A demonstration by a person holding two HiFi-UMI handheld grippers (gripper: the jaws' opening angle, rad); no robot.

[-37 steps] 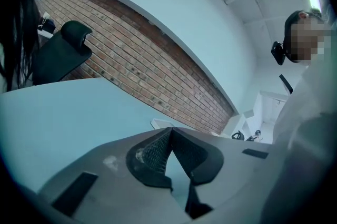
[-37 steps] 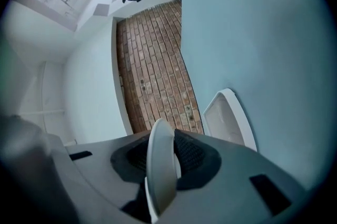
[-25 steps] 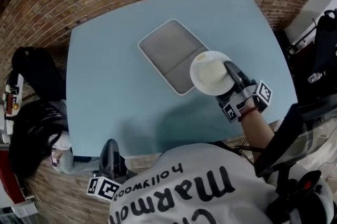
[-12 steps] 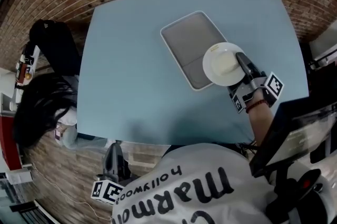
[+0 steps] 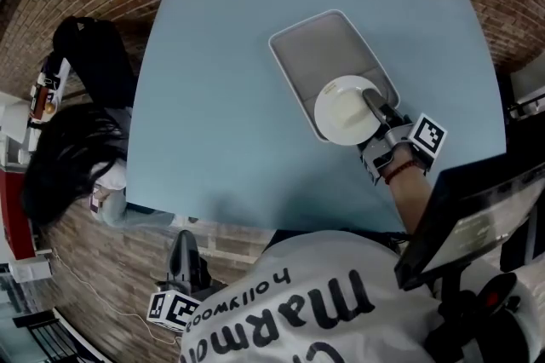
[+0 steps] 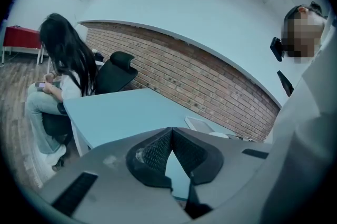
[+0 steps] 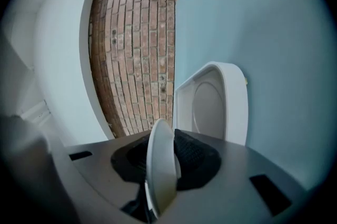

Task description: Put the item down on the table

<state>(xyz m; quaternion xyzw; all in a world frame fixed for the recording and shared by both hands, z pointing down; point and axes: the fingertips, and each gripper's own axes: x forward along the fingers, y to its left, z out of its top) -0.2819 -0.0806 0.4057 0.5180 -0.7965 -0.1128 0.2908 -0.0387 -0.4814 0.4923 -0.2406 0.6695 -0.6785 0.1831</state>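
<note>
— Over the blue table (image 5: 221, 97), what do you hold?
— Above the near corner of the grey tray (image 5: 319, 46), a white plate (image 5: 341, 112), not yet put down. My right gripper (image 5: 373, 103) pinches its rim. It seems stiff, smooth and breakable, so I take the edge firmly. My left gripper (image 6: 171, 132) is closed on nothing, off the table.

We see the tray (image 5: 324, 54) on the counter (image 5: 221, 114), toward the far right; the plate (image 5: 345, 110) is over its near corner; the left gripper (image 5: 181, 240) is before the counter's near edge.
</note>
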